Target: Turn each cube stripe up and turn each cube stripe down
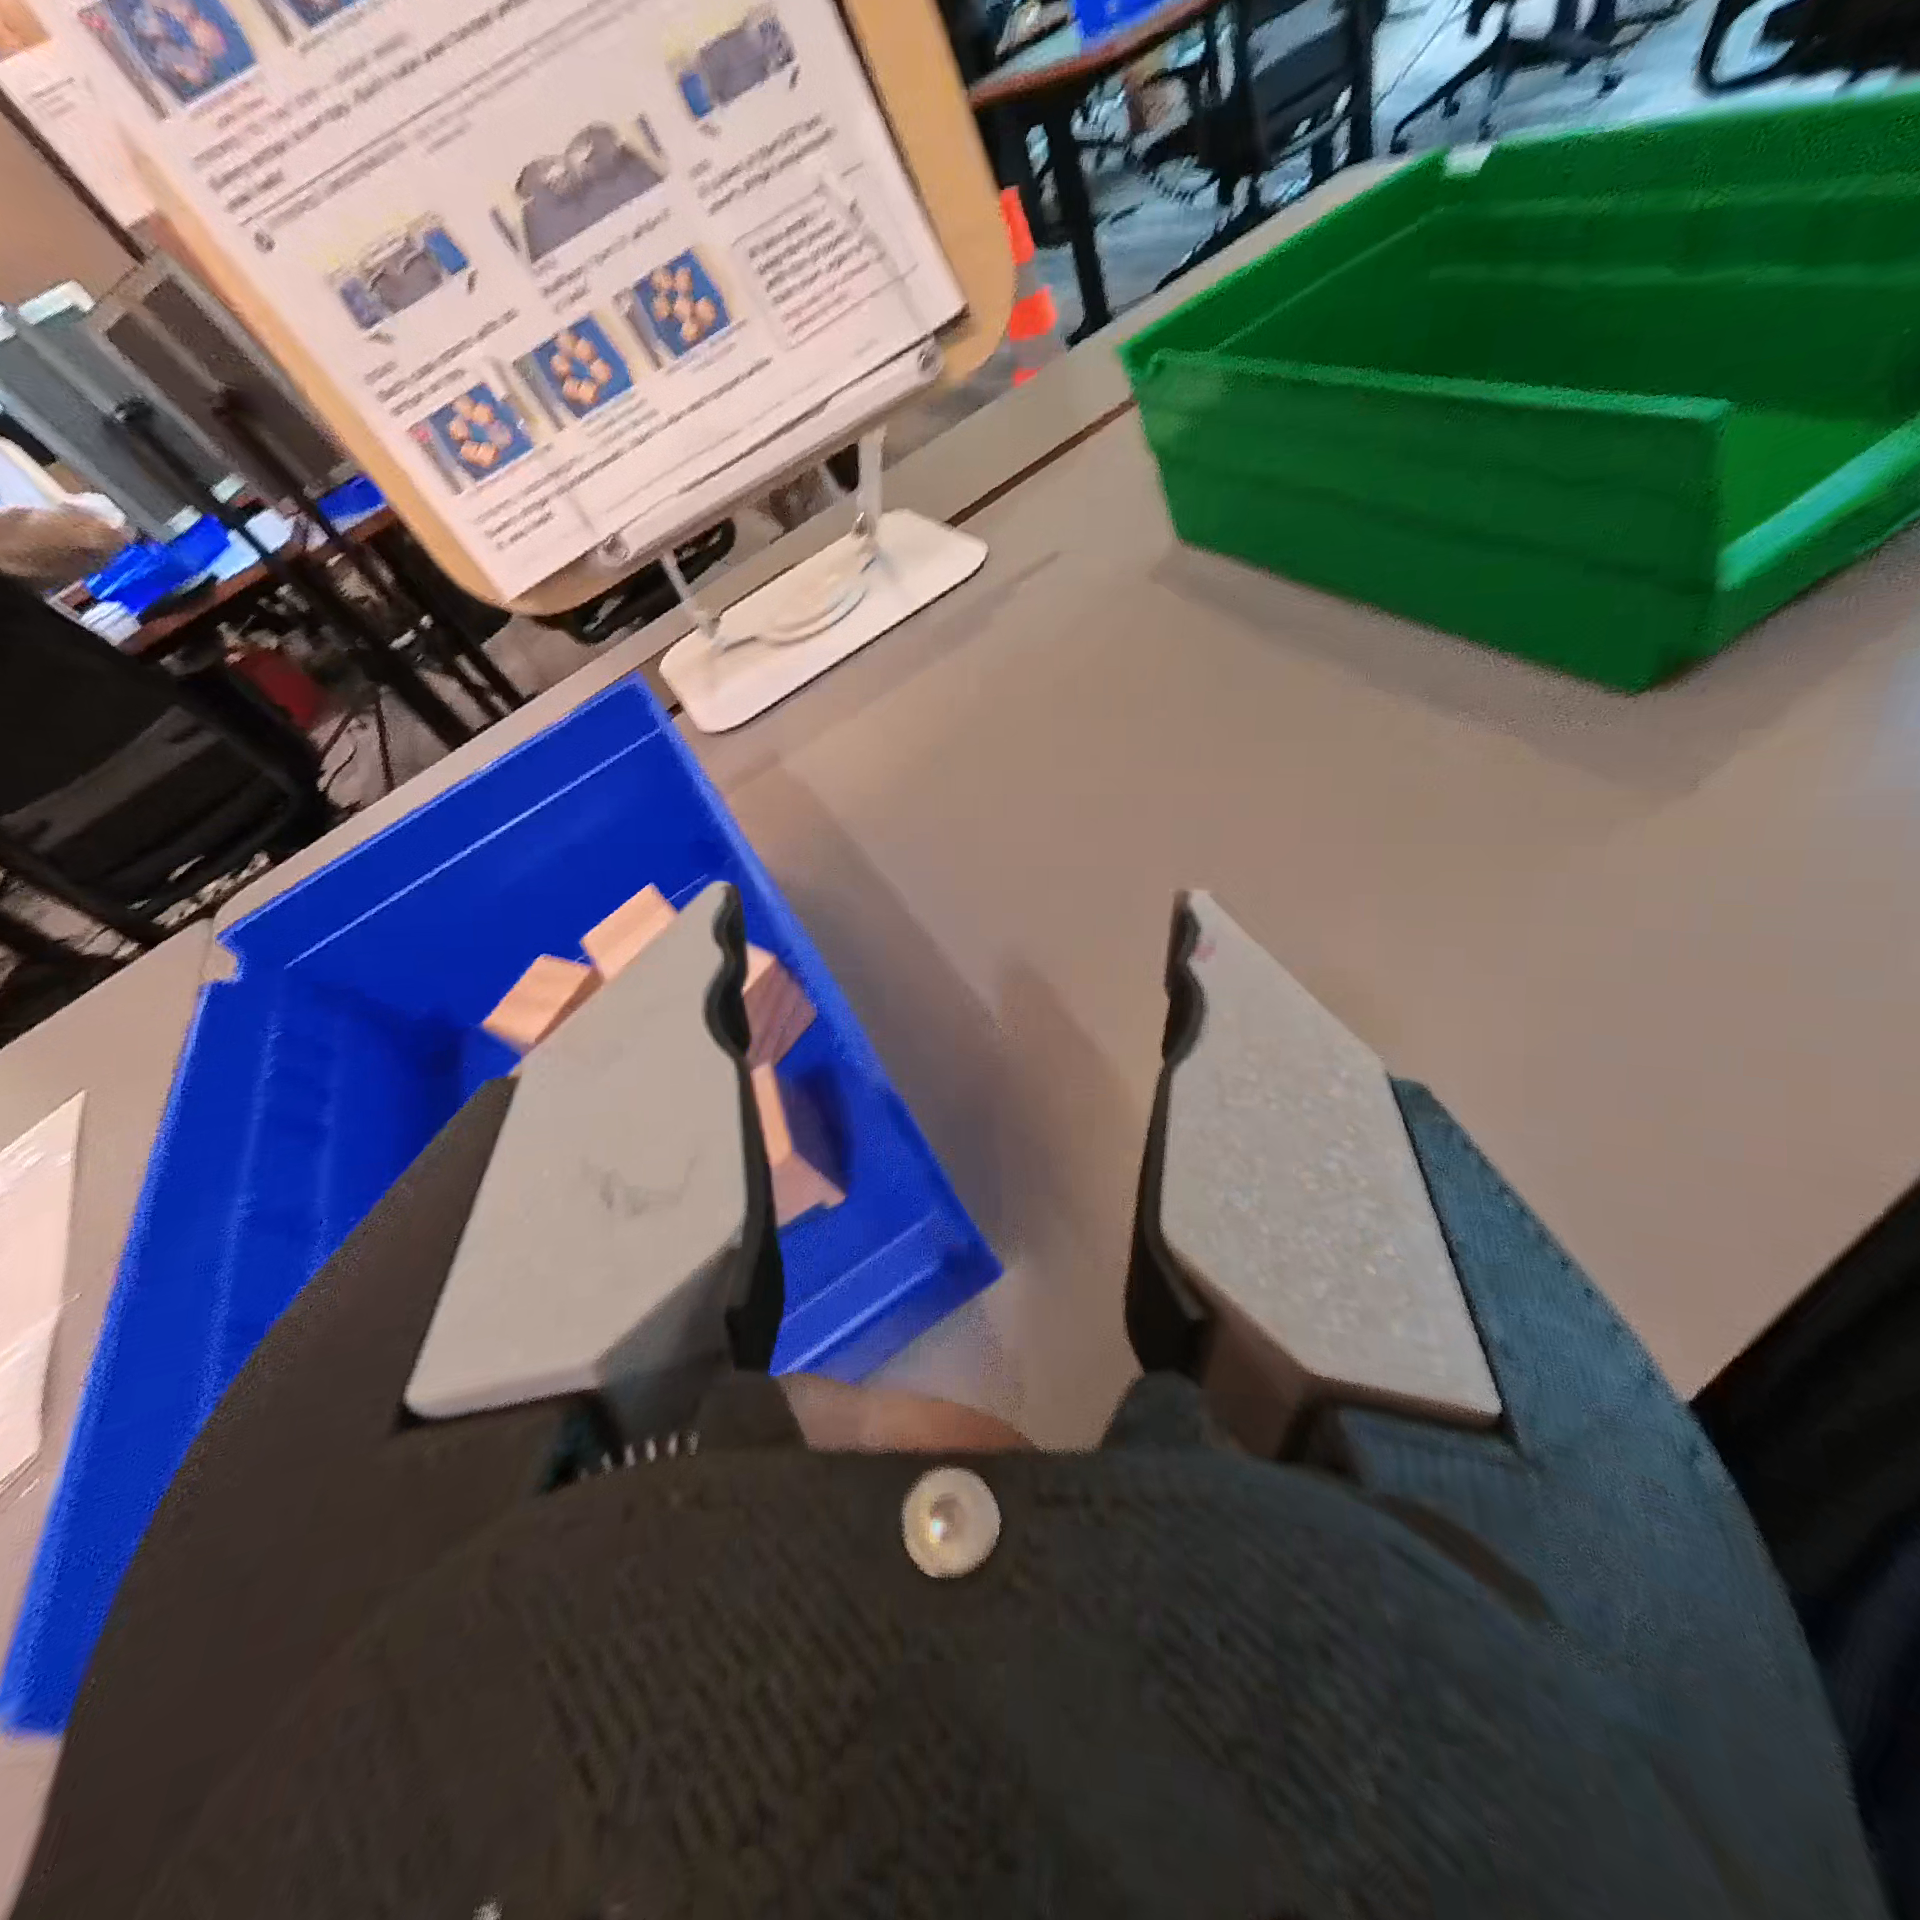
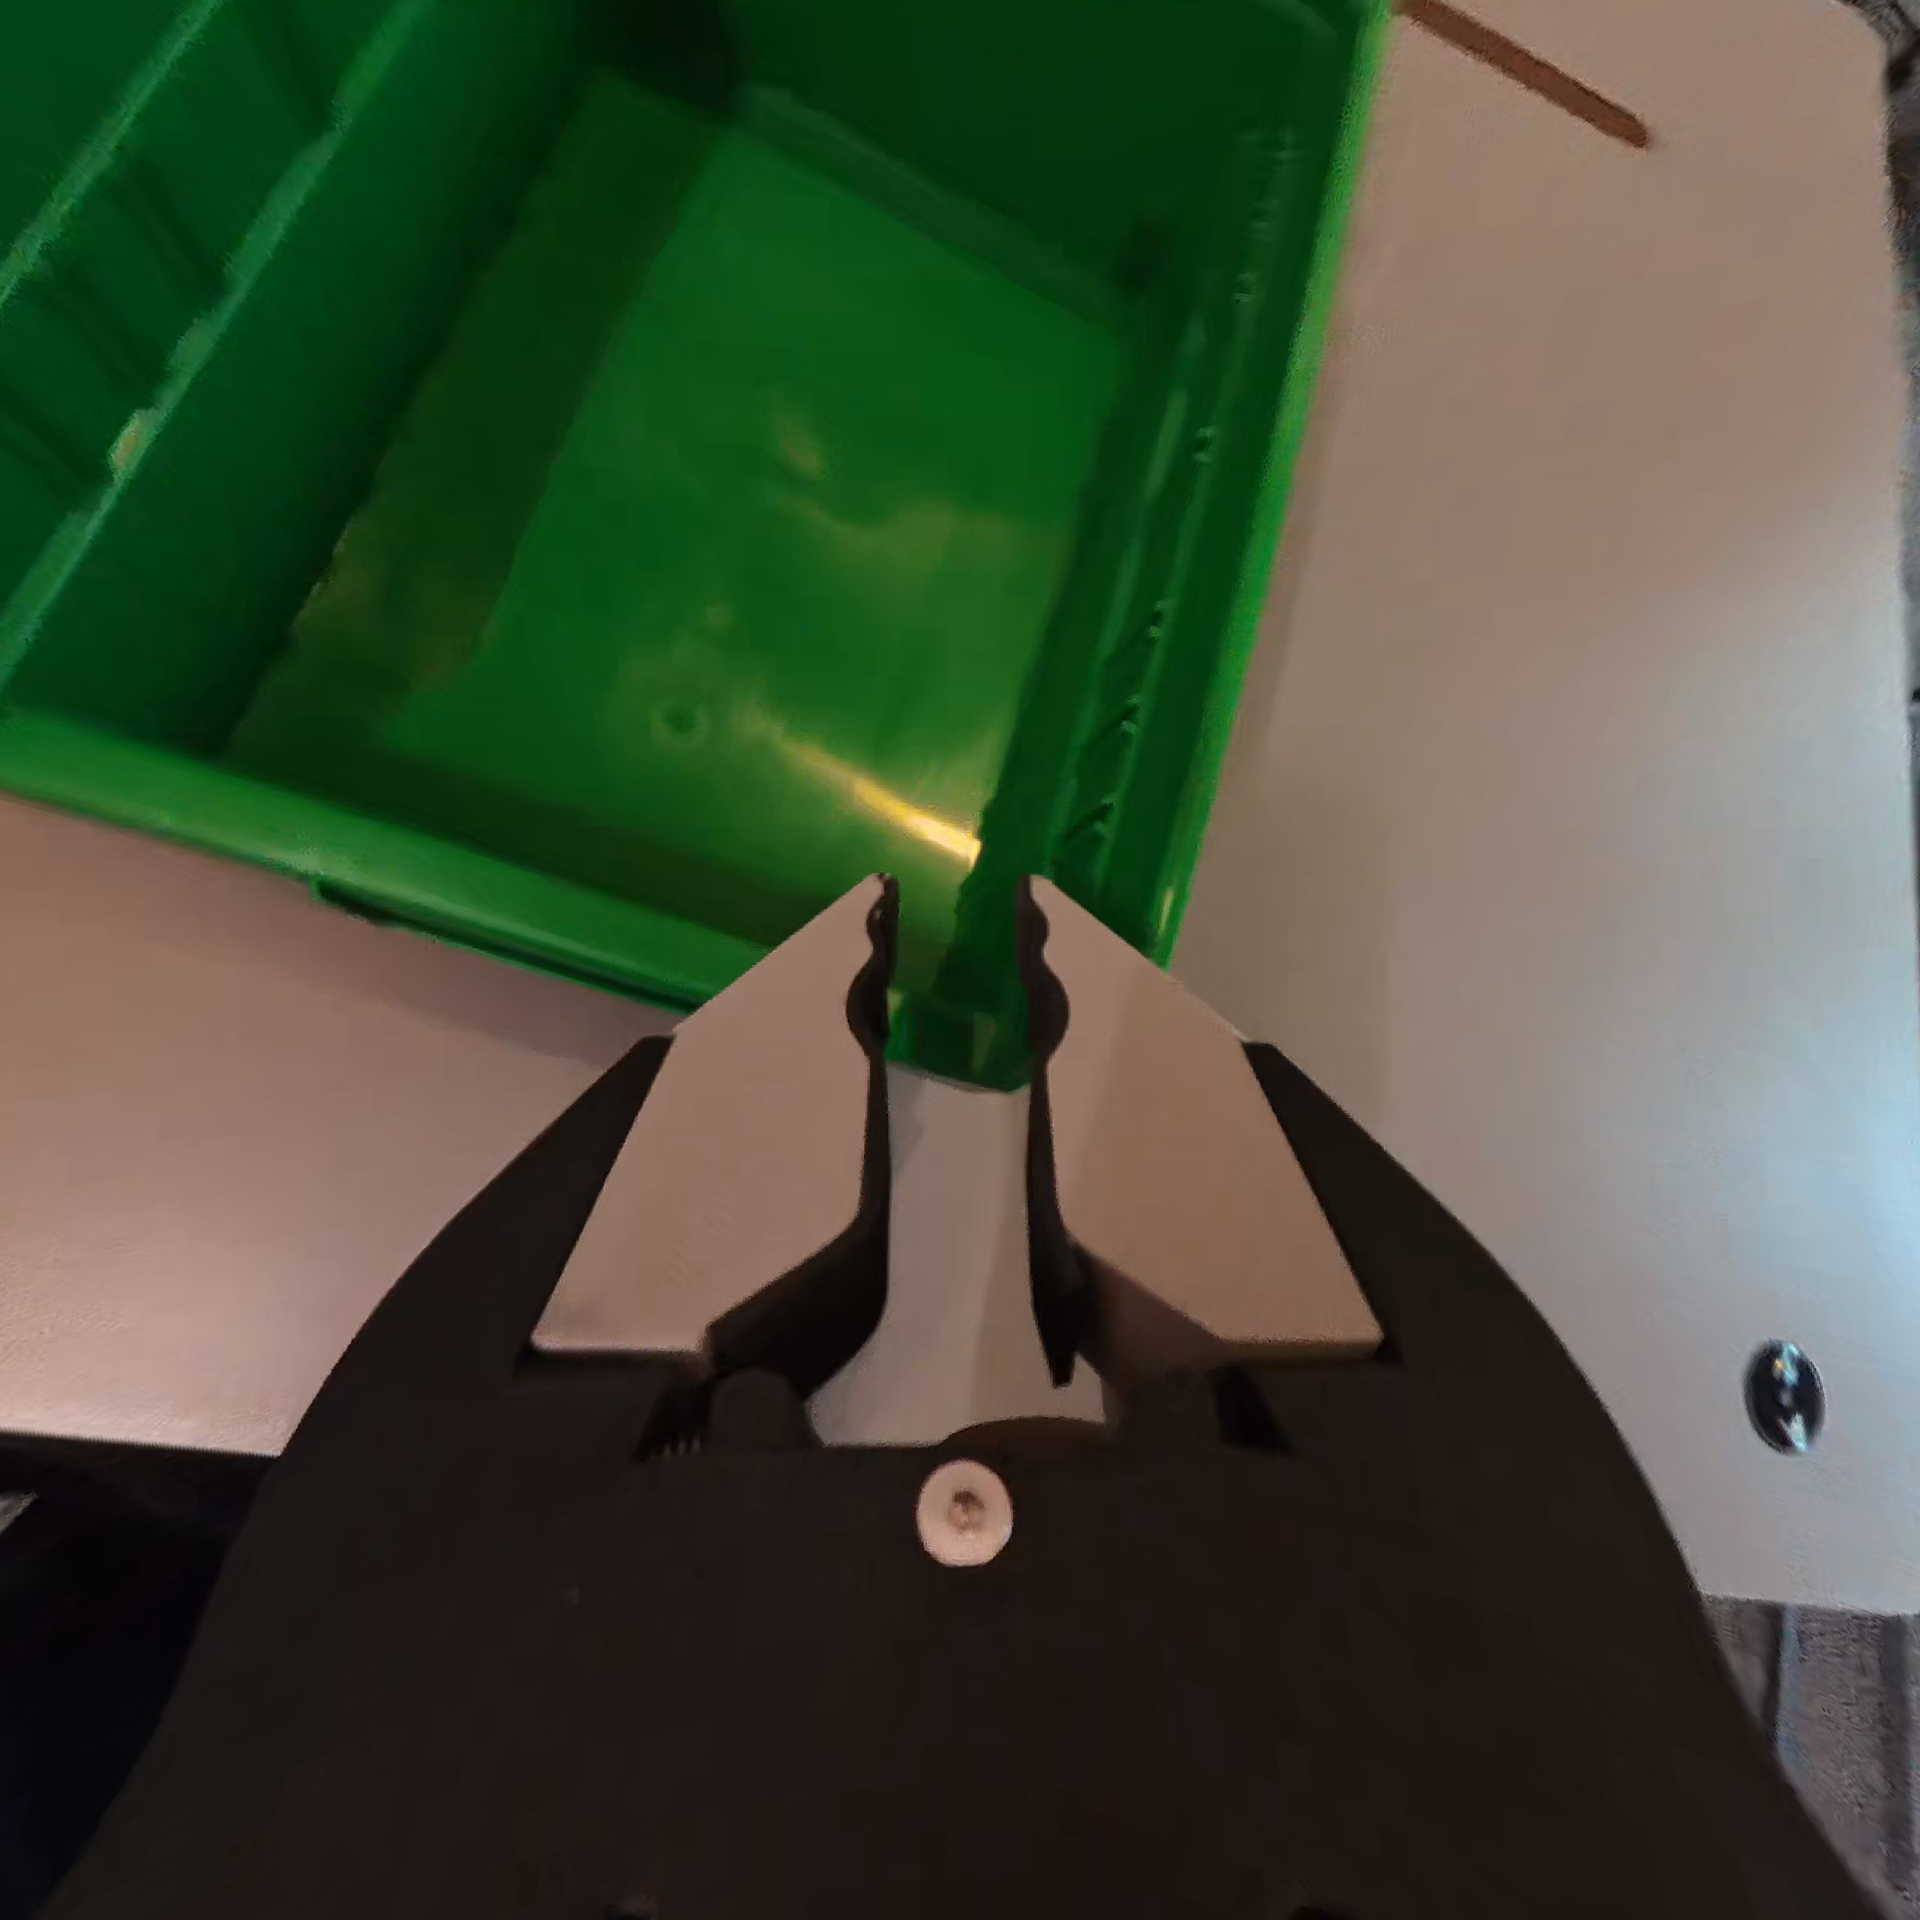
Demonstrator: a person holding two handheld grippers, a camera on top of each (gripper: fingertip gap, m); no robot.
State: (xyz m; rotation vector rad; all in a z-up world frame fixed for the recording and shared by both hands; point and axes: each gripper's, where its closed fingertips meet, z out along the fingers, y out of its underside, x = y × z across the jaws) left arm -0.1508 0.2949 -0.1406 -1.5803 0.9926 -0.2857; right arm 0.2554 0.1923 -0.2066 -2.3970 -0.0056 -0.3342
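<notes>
Several pale wooden cubes (image 1: pixel 795 1148) lie in a blue bin (image 1: pixel 312 1091) at the left of the grey table; my left finger hides part of them, and no stripe can be made out. My left gripper (image 1: pixel 951 914) is open wide and empty, above the bin's right wall and the table beside it. A green bin (image 2: pixel 644 499) holds nothing that I can see in the right wrist view. My right gripper (image 2: pixel 956 883) is empty, its jaws a narrow gap apart, over the green bin's near right corner. Whether the fingers touch that corner I cannot tell.
The green bin (image 1: pixel 1507 436) stands at the back right in the left wrist view. An instruction board on a white stand (image 1: pixel 821 613) stands at the table's far edge. A paper sheet (image 1: pixel 31 1247) lies at the left. The table edge (image 1: pixel 1766 1340) runs close on the right.
</notes>
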